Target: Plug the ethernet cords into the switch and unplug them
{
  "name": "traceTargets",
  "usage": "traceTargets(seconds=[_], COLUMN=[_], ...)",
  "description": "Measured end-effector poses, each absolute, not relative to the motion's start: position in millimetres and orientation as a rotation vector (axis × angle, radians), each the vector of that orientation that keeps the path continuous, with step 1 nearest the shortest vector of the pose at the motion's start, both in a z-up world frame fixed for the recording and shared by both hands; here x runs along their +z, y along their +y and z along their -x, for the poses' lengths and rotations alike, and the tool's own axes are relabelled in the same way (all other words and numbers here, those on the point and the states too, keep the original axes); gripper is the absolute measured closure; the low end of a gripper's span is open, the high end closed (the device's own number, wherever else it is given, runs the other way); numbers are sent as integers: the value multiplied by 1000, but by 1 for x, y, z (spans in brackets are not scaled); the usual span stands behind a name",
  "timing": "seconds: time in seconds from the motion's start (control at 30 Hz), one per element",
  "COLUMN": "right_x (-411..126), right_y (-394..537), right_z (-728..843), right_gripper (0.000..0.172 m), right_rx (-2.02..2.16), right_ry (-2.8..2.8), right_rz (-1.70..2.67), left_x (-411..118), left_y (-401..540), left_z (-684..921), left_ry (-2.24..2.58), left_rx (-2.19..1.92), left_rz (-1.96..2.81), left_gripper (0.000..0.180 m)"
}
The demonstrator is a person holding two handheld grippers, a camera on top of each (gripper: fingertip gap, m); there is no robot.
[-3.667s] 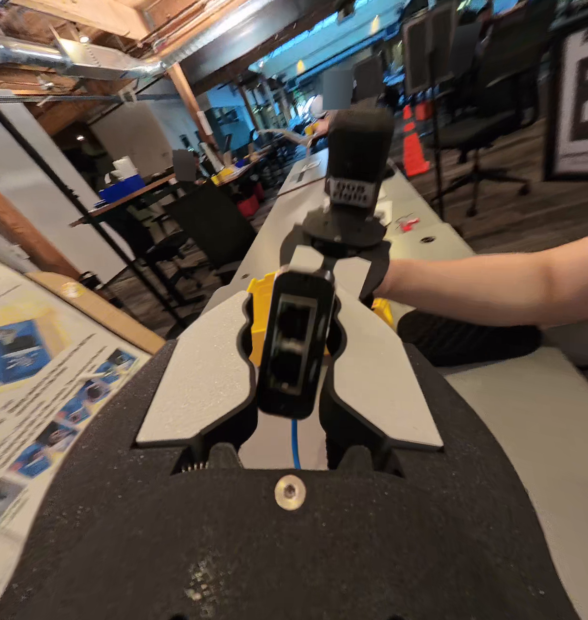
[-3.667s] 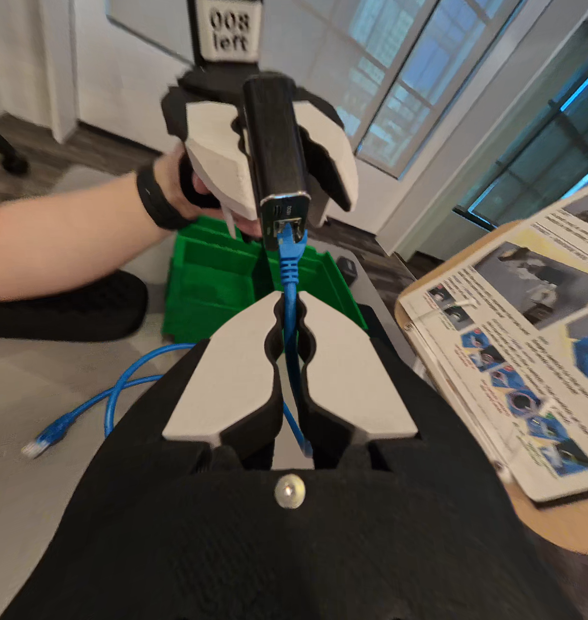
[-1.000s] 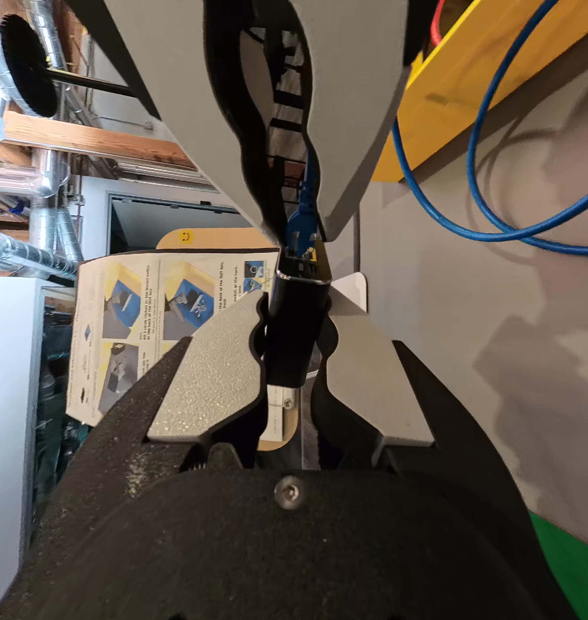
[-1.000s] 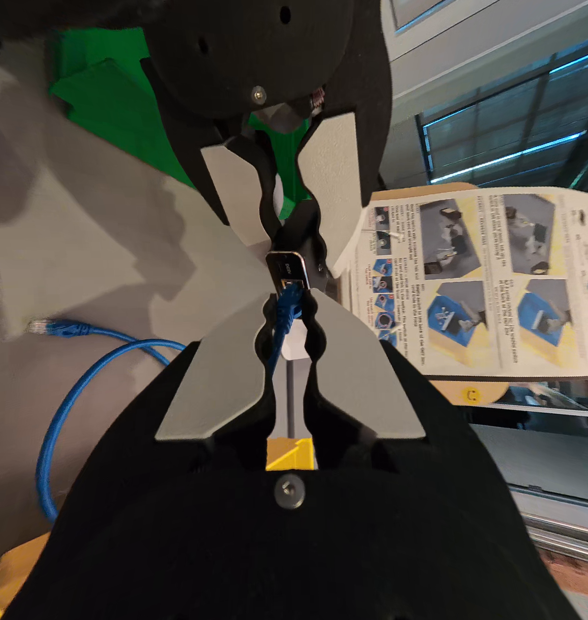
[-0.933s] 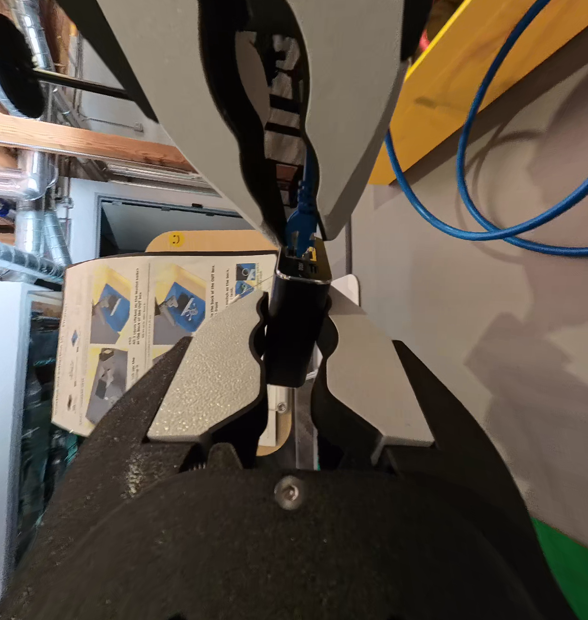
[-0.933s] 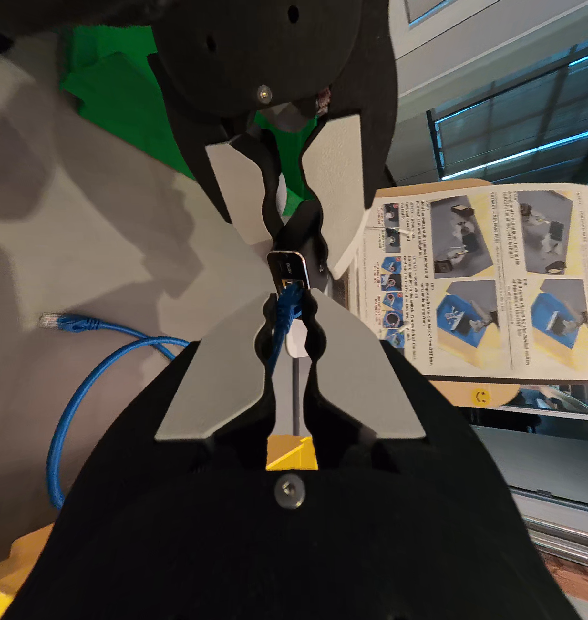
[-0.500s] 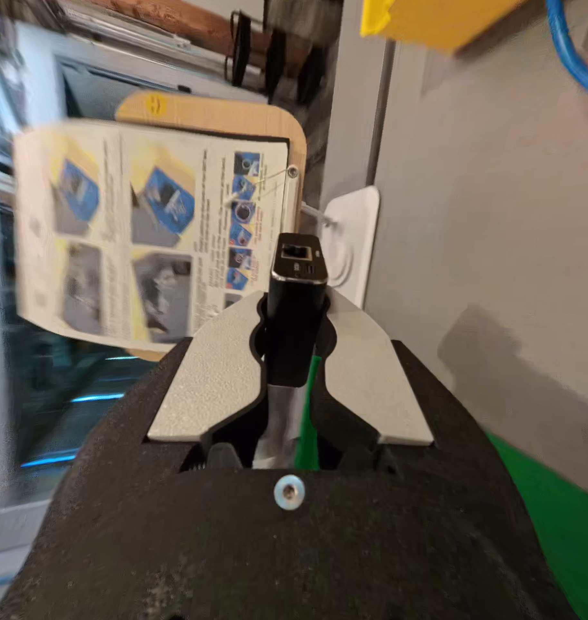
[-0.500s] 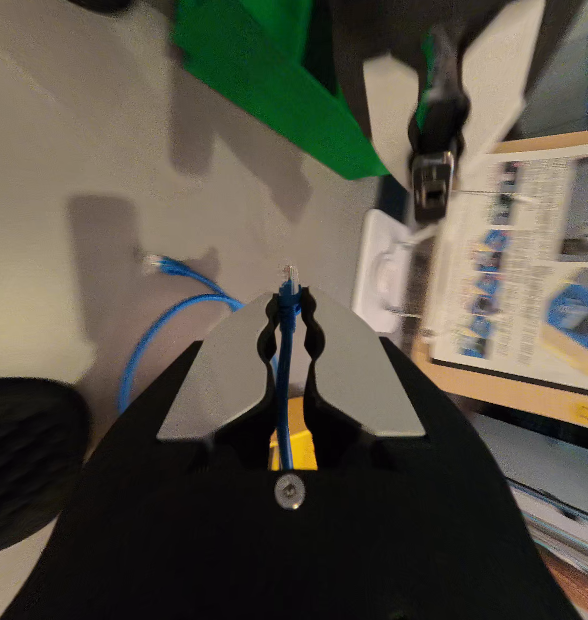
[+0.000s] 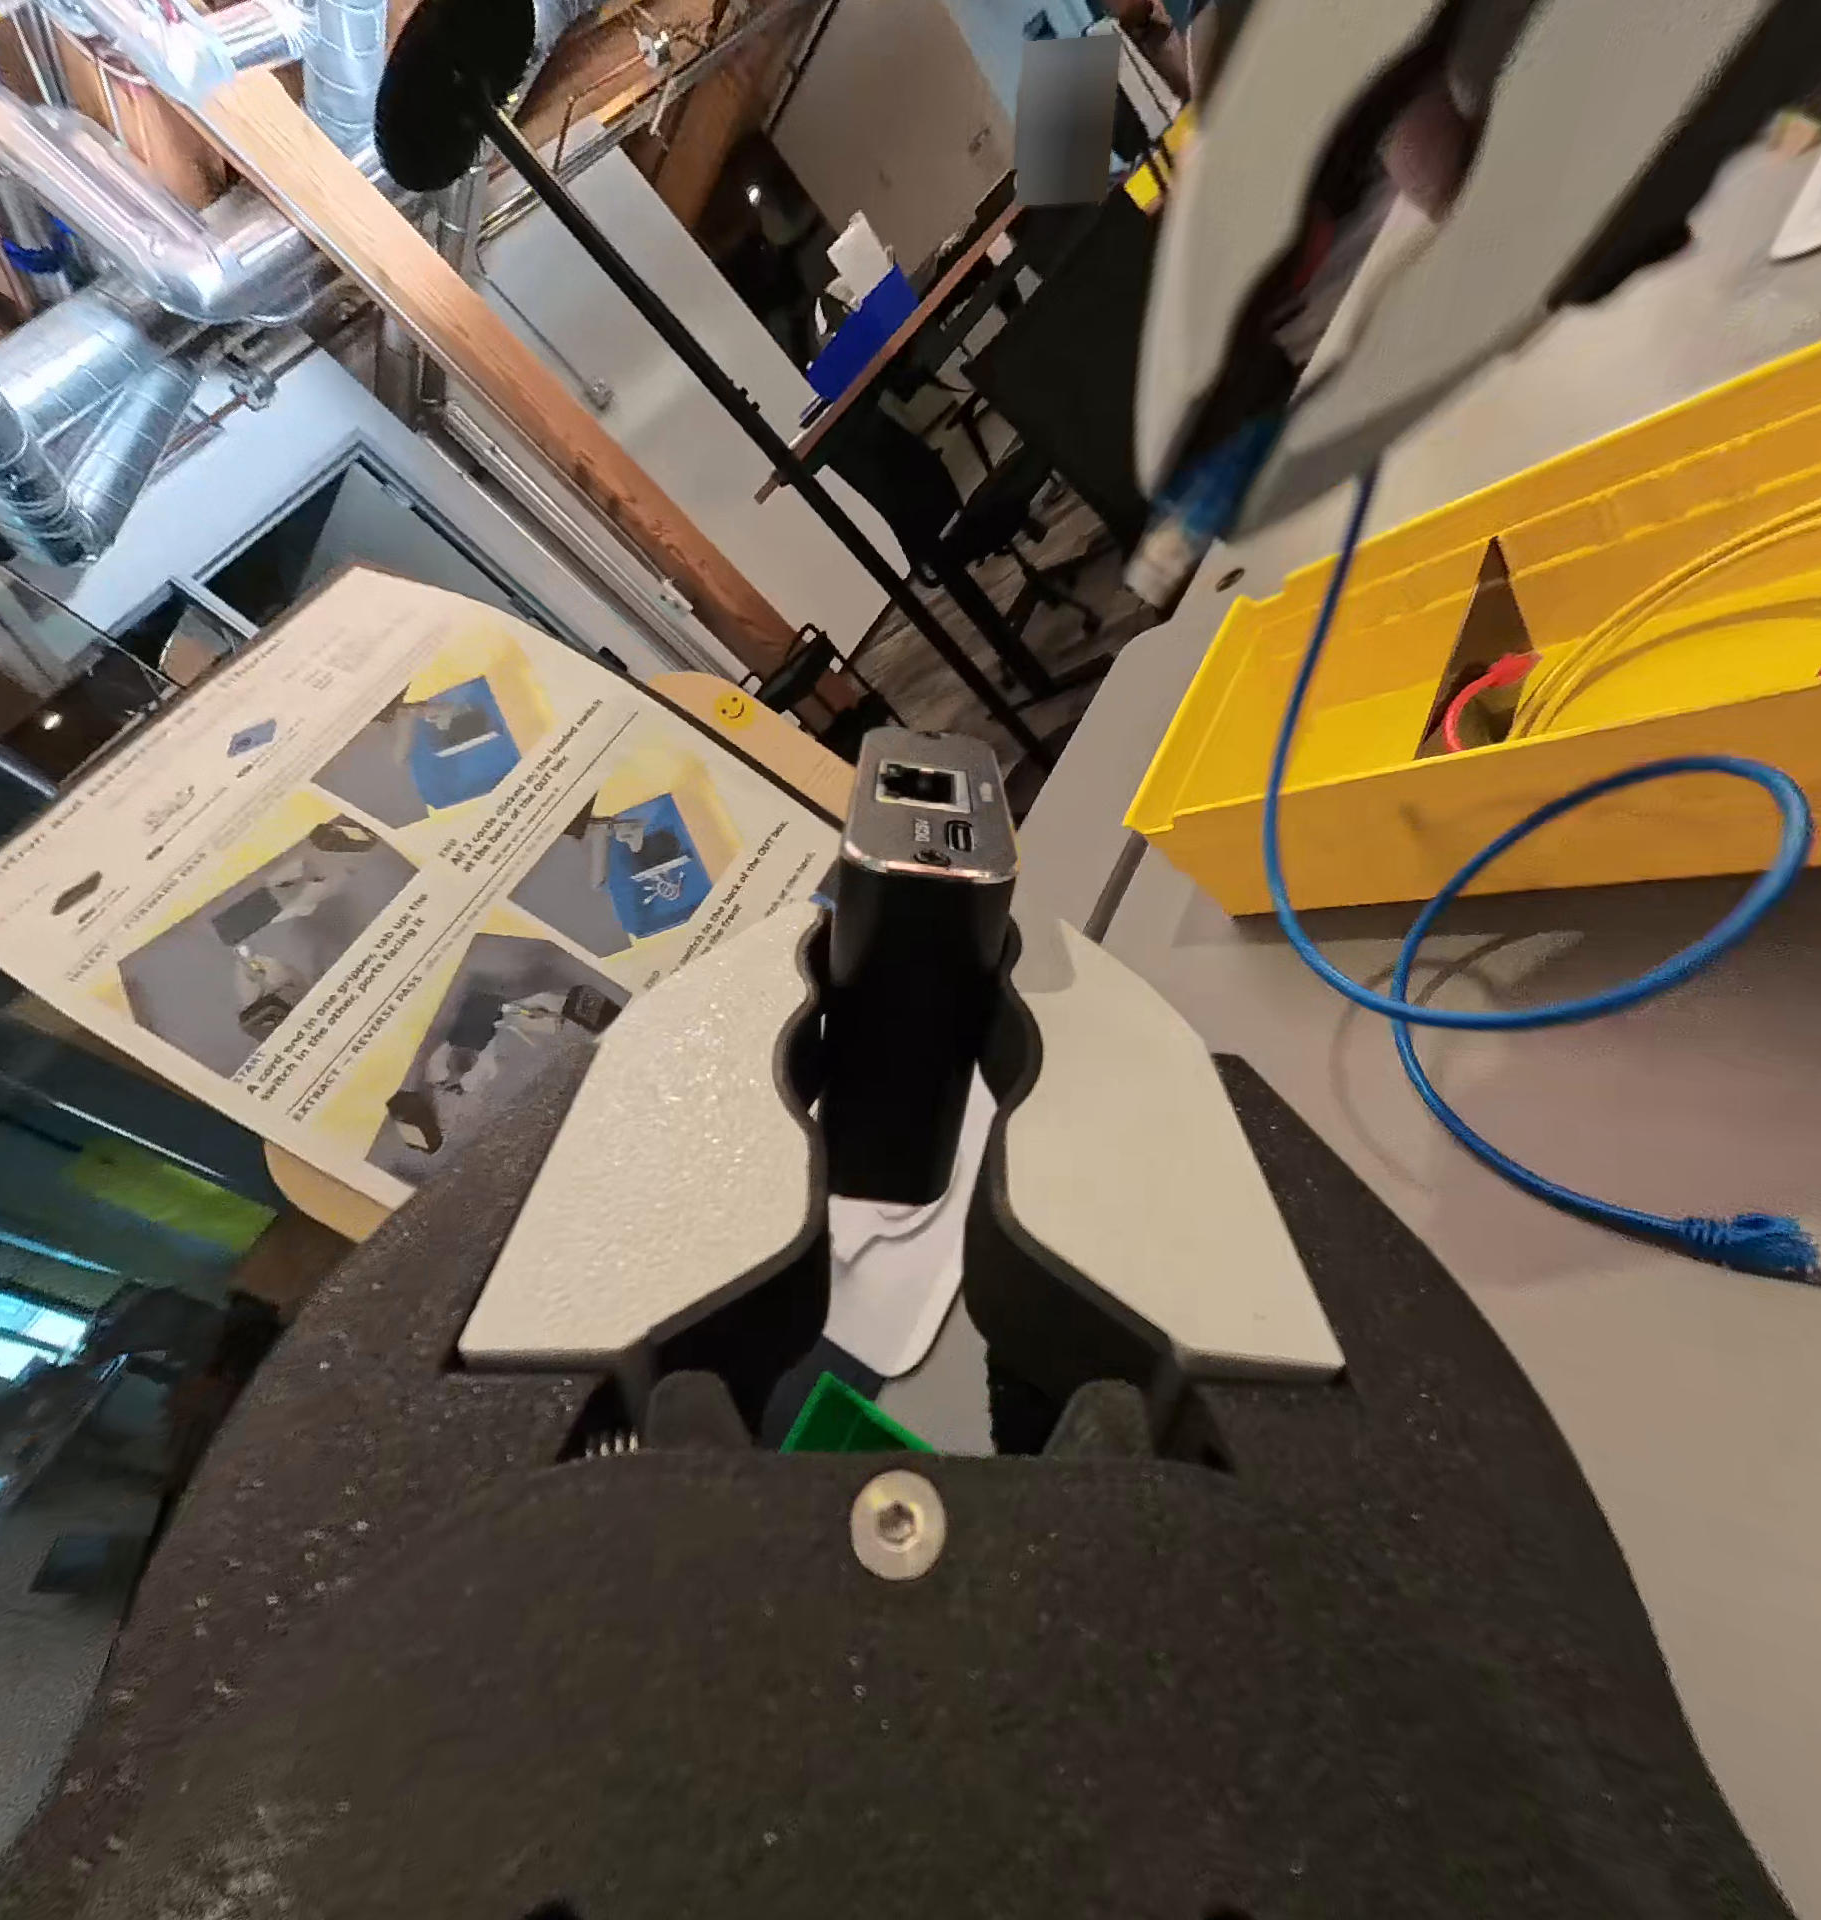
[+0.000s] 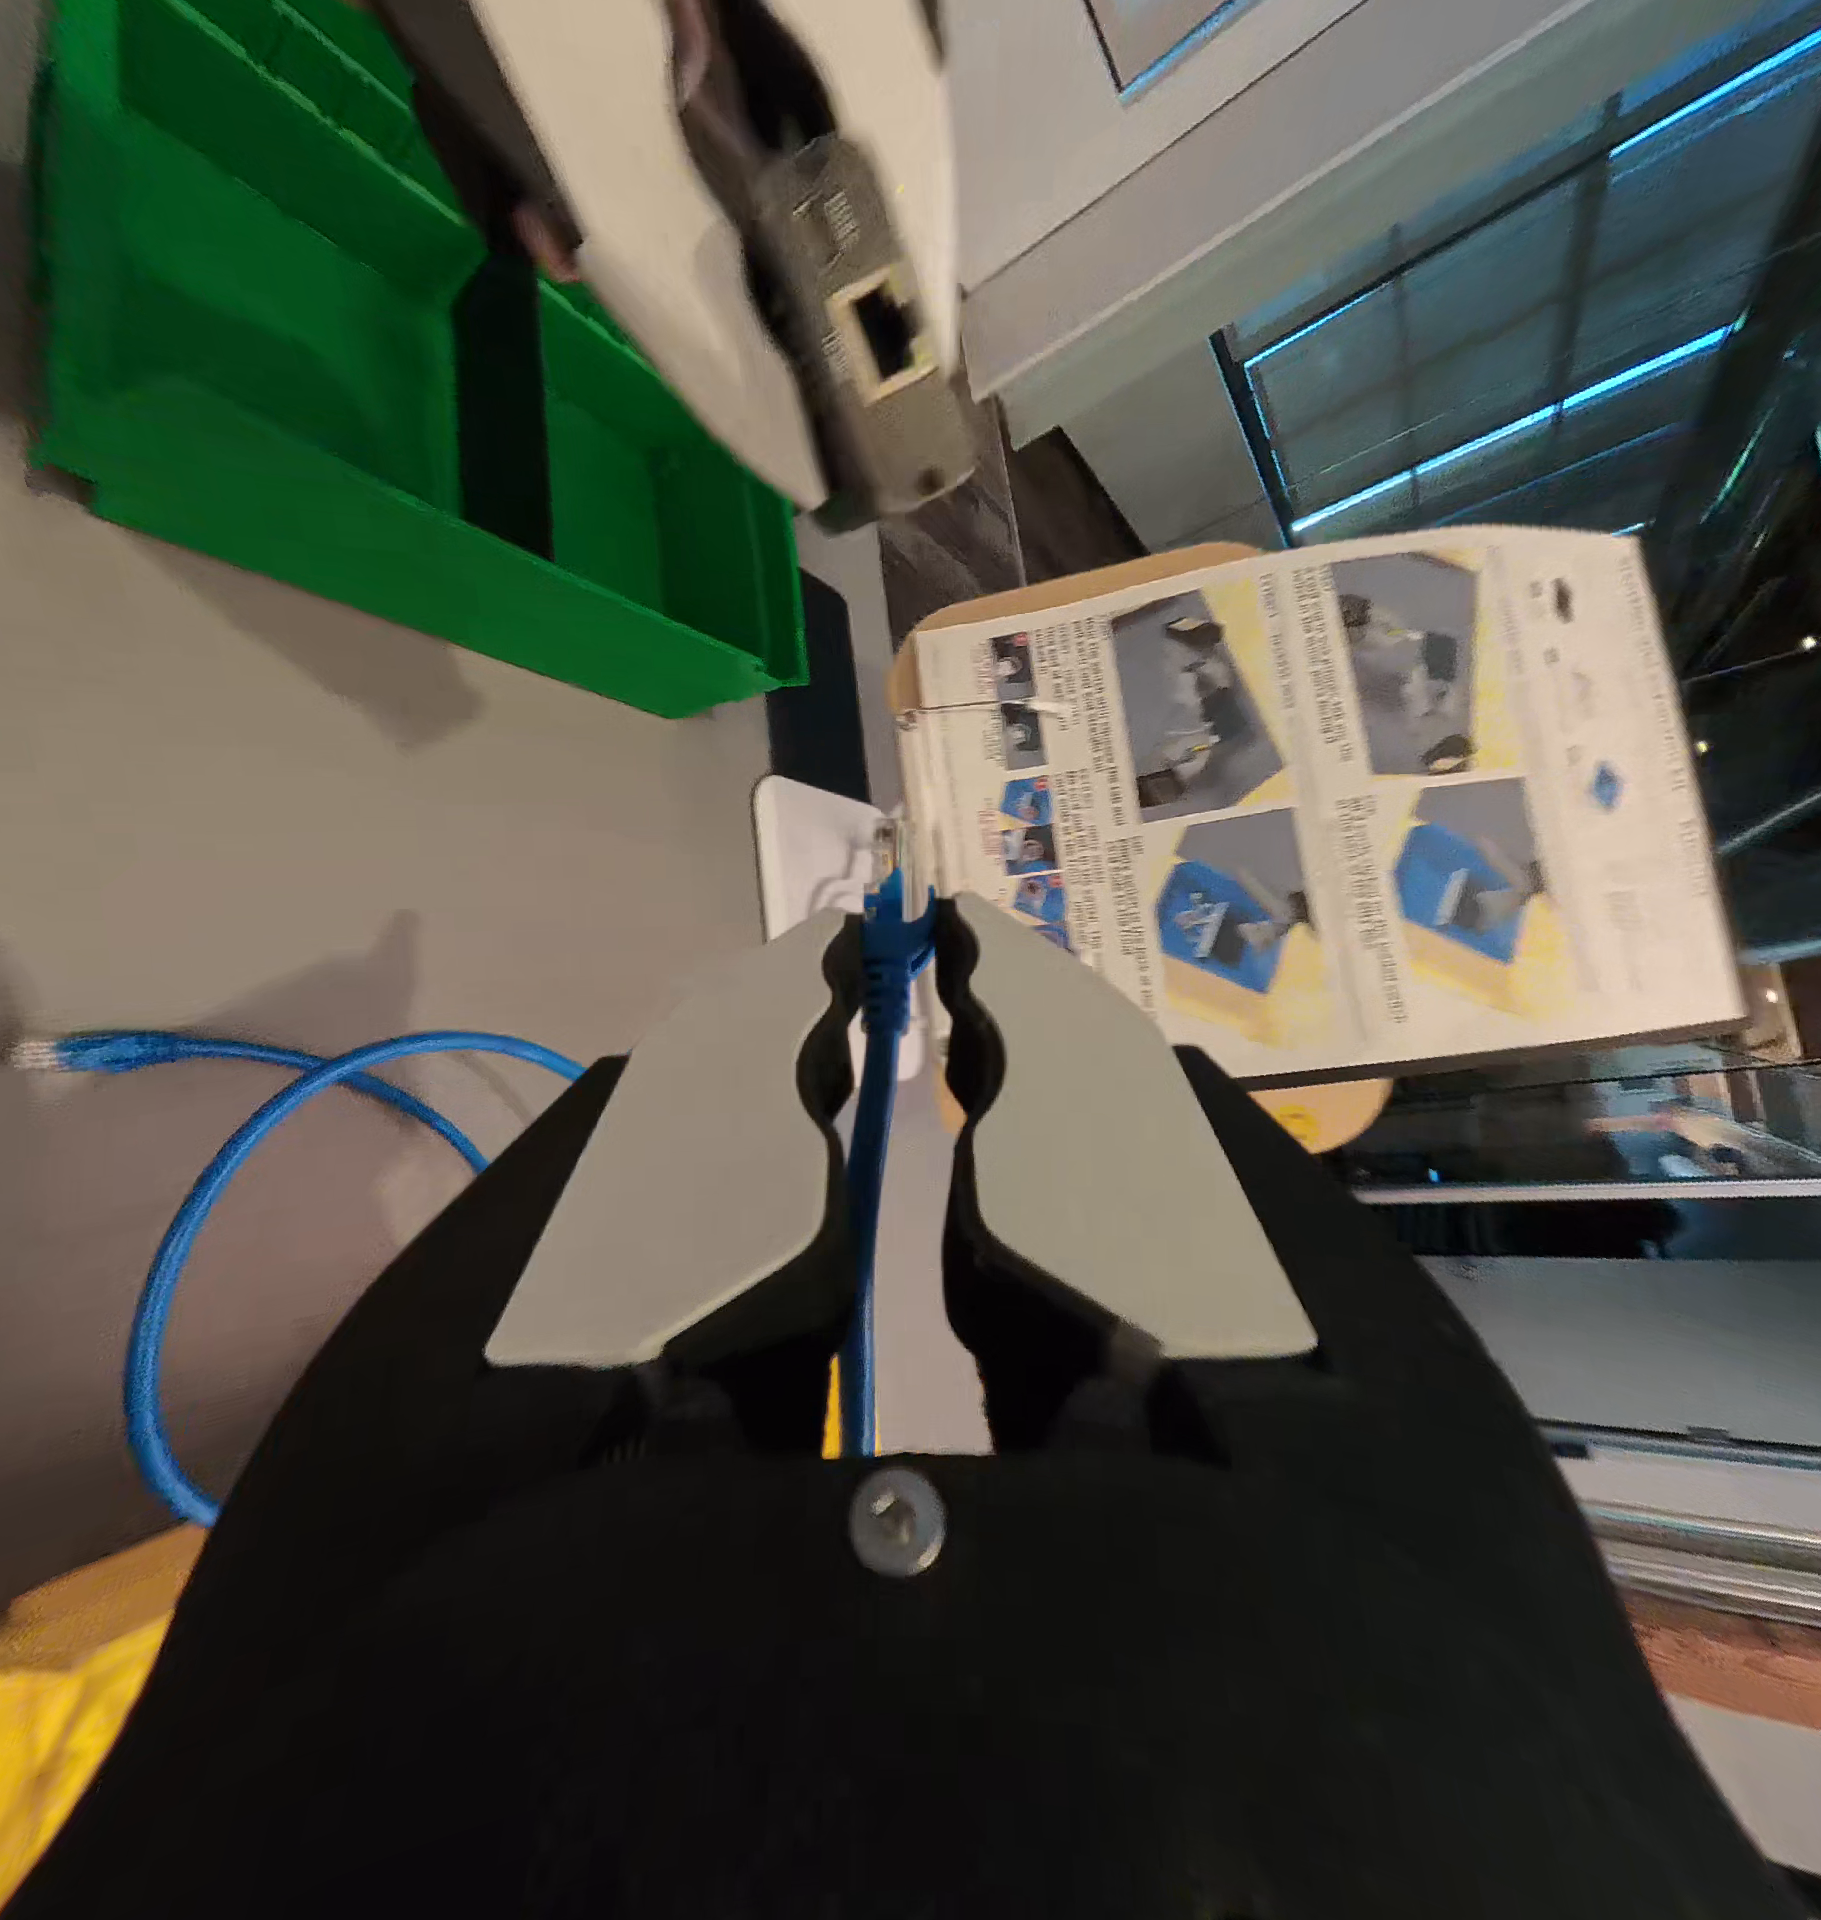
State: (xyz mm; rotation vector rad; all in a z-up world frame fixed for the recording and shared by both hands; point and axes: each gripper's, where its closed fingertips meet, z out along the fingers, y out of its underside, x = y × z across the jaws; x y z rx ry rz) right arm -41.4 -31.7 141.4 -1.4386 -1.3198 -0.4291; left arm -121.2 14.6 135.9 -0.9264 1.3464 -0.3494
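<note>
Clamping the black switch [image 9: 921, 997] upright in my left gripper [image 9: 916, 940] keeps its empty port facing out. My right gripper [image 10: 890, 914] pinches the blue ethernet cord [image 10: 885, 977] just behind its plug, clear of the port, so the tip stays steerable.

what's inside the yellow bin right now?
In the yellow bin, the left wrist view shows a coil of thin yellow cable and a red cable loop behind a divider. The bin's front wall hides the bottom; the right tool covers its far end.

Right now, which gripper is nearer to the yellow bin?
Right. The right gripper hangs above the yellow bin's near end, holding the blue cord; the left gripper, clamping the black switch, sits farther off, beside the instruction sheet.
</note>
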Motion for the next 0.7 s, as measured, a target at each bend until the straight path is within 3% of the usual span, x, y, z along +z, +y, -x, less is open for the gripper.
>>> traceTargets(seconds=[0.33,0.53,0.7], right_x=[266,263,221], right_y=[-41,-51,-57], right_z=[-1,-64,-99], right_gripper=[157,157,157], right_rx=[-689,-735,-714], right_ry=[-1264,-1156,-1129], right_rz=[1519,1687,1814], left_x=[150,151,148], left_y=[1,-1,-3], left_z=[135,138,135], left_ry=[1341,1347,1365], left_rx=[-432,-444,-438], left_rz=[897,896,895], left_gripper=[155,155,155])
